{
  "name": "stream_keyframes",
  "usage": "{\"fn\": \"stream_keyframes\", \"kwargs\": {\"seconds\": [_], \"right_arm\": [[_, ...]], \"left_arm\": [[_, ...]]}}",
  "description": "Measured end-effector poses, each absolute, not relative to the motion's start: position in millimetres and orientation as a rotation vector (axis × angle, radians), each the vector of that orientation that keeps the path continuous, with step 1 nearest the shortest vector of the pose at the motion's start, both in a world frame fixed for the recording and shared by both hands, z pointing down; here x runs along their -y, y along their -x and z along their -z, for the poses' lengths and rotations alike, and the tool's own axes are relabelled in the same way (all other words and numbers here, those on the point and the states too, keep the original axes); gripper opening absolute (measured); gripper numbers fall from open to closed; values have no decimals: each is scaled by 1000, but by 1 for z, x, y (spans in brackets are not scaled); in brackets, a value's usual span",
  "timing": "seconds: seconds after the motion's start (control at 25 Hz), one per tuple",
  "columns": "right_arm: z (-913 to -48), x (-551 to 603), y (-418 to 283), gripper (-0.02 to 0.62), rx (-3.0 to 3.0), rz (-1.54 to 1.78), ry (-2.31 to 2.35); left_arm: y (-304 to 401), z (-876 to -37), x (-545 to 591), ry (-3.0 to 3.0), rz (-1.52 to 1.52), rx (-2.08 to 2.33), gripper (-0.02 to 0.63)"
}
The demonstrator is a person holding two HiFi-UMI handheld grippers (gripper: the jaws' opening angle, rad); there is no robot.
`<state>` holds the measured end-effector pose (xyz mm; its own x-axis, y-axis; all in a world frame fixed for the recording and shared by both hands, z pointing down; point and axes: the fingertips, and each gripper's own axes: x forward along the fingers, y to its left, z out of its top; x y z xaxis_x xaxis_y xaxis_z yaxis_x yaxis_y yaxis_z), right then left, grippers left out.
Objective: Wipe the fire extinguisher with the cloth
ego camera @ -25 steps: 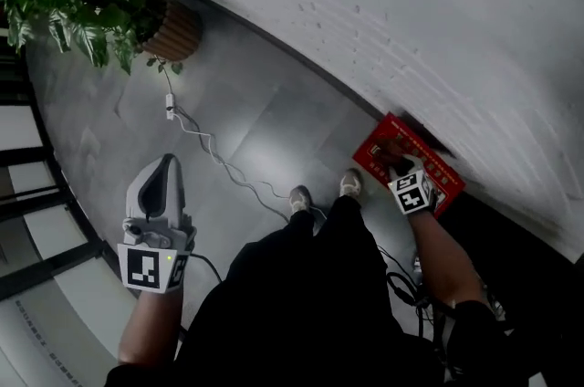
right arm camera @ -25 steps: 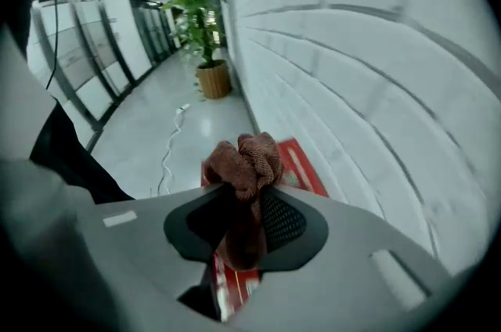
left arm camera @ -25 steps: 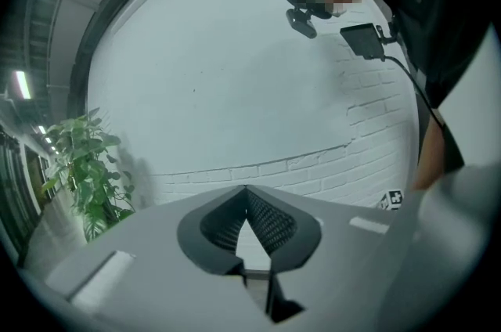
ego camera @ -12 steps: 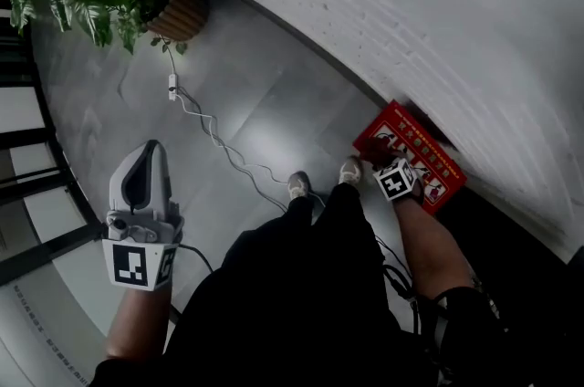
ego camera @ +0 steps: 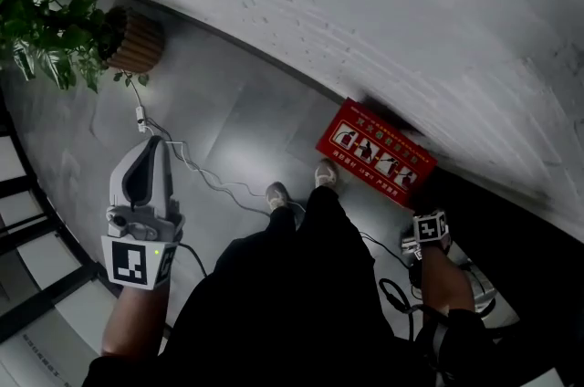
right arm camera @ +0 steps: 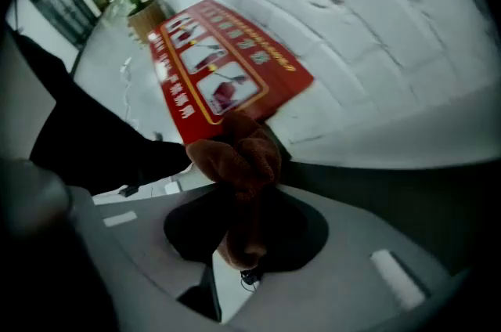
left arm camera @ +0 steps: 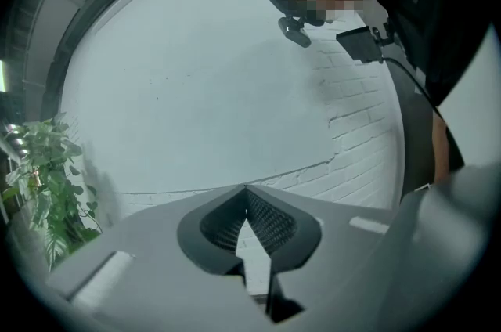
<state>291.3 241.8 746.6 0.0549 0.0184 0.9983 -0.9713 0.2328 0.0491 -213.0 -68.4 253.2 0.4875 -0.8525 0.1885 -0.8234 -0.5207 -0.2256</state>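
Pictograms cover the red top of the fire extinguisher box [ego camera: 376, 152], which sits at the foot of the white brick wall [ego camera: 383, 11]. It is ahead of the right tool [right arm camera: 249, 201] and apart from it. That tool is clenched on a bunched brown cloth [right arm camera: 239, 154] and points down beside the person's leg. No extinguisher itself shows; presumably it is inside the box. I judge the wiping step to be in hand but out of contact, since the cloth hangs in the air off the box. The next move calls for carrying the cloth forward onto the red top and dragging it flat across. The left tool [left arm camera: 247, 197] is clamped together on nothing, well away, nearer a potted plant [ego camera: 55, 29].
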Motion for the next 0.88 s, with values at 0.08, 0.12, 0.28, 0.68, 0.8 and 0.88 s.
{"fn": "stream_keyframes", "kwargs": {"seconds": [0.08,0.12,0.28,0.68,0.8,0.88], "right_arm": [[-729,-212,-303,93,1317,-919,-1172],[-720,-183,-293,92,1407,-838,-1193],[-685,-37,-191,94,1810,-568,-1119],[-760,101,-52,94,1758,-826,-801],[-764,79,-72,94,1725,-901,-861],[-757,67,-104,92,1730,-921,-981]], "left_arm": [[217,-257,65,2614,435,-1499,-2],[223,-259,63,2605,443,-1523,-2],[243,-264,49,2573,473,-1640,-2],[273,-256,14,2434,691,-1729,-2],[273,-248,9,2393,729,-1687,-2],[267,-247,13,2401,701,-1664,-2]]}}
